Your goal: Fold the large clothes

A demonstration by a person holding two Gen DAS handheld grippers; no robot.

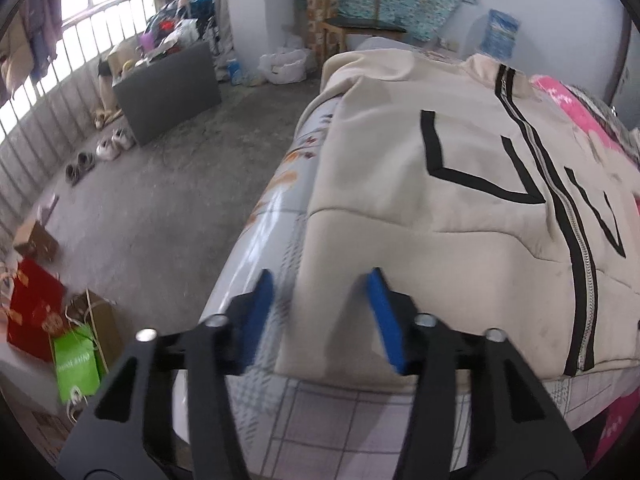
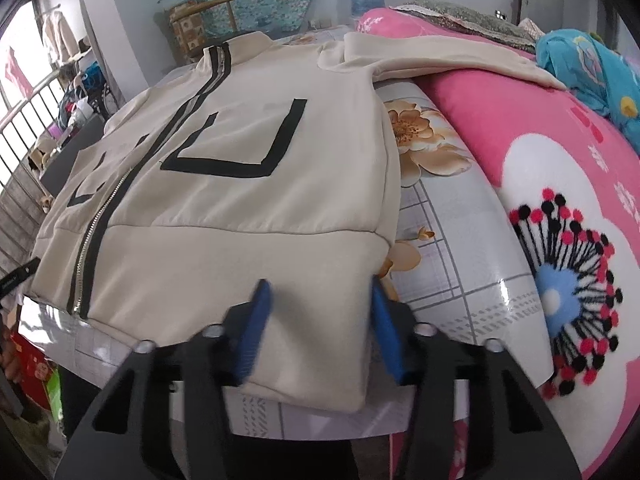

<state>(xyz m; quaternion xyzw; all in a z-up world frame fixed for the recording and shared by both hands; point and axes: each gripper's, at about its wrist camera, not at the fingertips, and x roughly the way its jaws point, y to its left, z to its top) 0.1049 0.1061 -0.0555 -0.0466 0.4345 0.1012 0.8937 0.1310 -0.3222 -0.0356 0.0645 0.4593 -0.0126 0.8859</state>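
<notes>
Bedroom w/ grey concrete floor (image 1: pixel 168 208) is stretching out to the left of the bed (image 2: pixel 448 248), which is wearing a glossy grey check-and-flower cover. Beige zip jacket (image 2: pixel 224 208) is lying flat, front up, across that bed, black zipper strip running collar to hem, black angular stripes either side. One sleeve (image 2: pixel 440 56) is reaching off the jacket's shoulder onto the pink flower blanket (image 2: pixel 560 200) bunched just beside the jacket; a blue patterned cloth (image 2: pixel 592 68) is sitting past that blanket. Beyond the jacket's collar a wooden chair (image 1: pixel 352 20) is standing by the wall. On the floor, well apart from the jacket: dark box (image 1: pixel 168 88), shoes (image 1: pixel 100 152), red and green bags (image 1: pixel 52 340).

Left gripper (image 1: pixel 318 316) is hovering over the jacket's hem corner nearest the floor side, blue pads (image 1: pixel 256 320) spread apart, nothing between them; contact w/ fabric can't be told. Right gripper (image 2: pixel 318 324) is hovering at the opposite hem corner, blanket side, pads (image 2: pixel 386 332) likewise wide apart, holding nothing.
</notes>
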